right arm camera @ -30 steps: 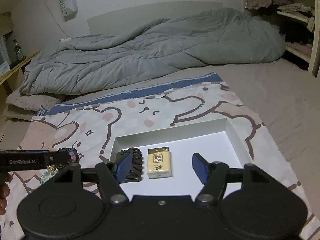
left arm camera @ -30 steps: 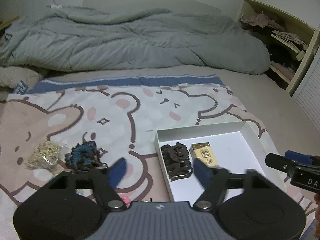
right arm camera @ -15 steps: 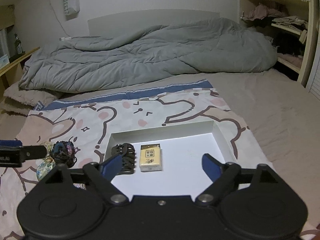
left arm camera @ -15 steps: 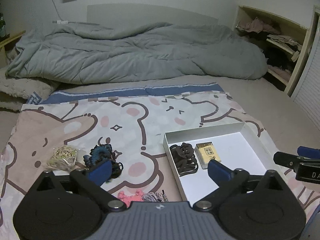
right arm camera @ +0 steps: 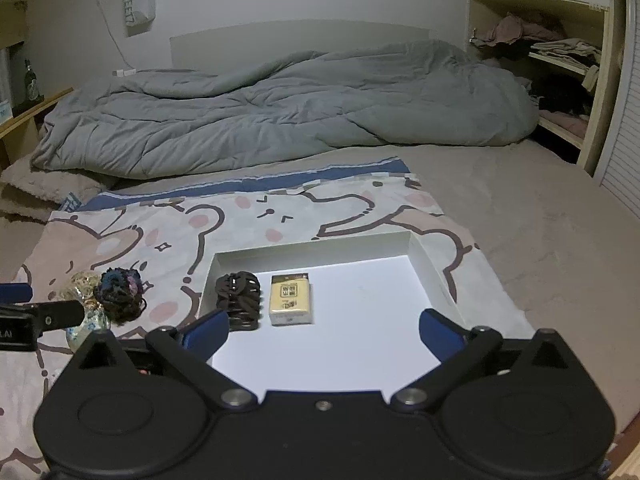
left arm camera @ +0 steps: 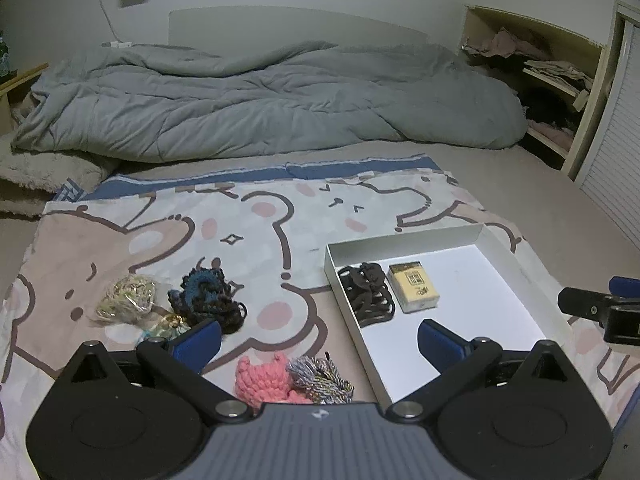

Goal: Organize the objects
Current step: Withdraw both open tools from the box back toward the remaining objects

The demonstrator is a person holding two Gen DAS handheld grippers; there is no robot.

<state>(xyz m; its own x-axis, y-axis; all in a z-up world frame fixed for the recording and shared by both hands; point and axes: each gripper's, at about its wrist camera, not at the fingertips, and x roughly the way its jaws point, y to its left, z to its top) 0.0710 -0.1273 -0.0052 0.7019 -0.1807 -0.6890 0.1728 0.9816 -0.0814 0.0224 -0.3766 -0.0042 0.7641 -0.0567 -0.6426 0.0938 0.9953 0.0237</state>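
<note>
Two grippers hang over the bear-print blanket (left arm camera: pixel 256 236), each spread as wide as it goes and gripping nothing. The left gripper (left arm camera: pixel 318 342) has empty air between its blue pads, and the right gripper (right arm camera: pixel 324 330) has just been opening, with only the box floor showing between its fingers. Just under the left gripper's base lie a pink knitted piece (left arm camera: pixel 262 376) and a grey-striped yarn bundle (left arm camera: pixel 320 378), touching each other. Ahead of its left finger sit a dark blue scrunchie (left arm camera: pixel 208 294) and, further left, a pale crinkly bundle (left arm camera: pixel 128 298). Ahead of its right finger stands the white box (left arm camera: pixel 404 242), holding a black hair claw (right arm camera: pixel 239 300) by the left wall and a yellow packet (right arm camera: pixel 290 299) just beside it. Beyond the blanket lies a rumpled grey duvet (right arm camera: pixel 280 116).
</note>
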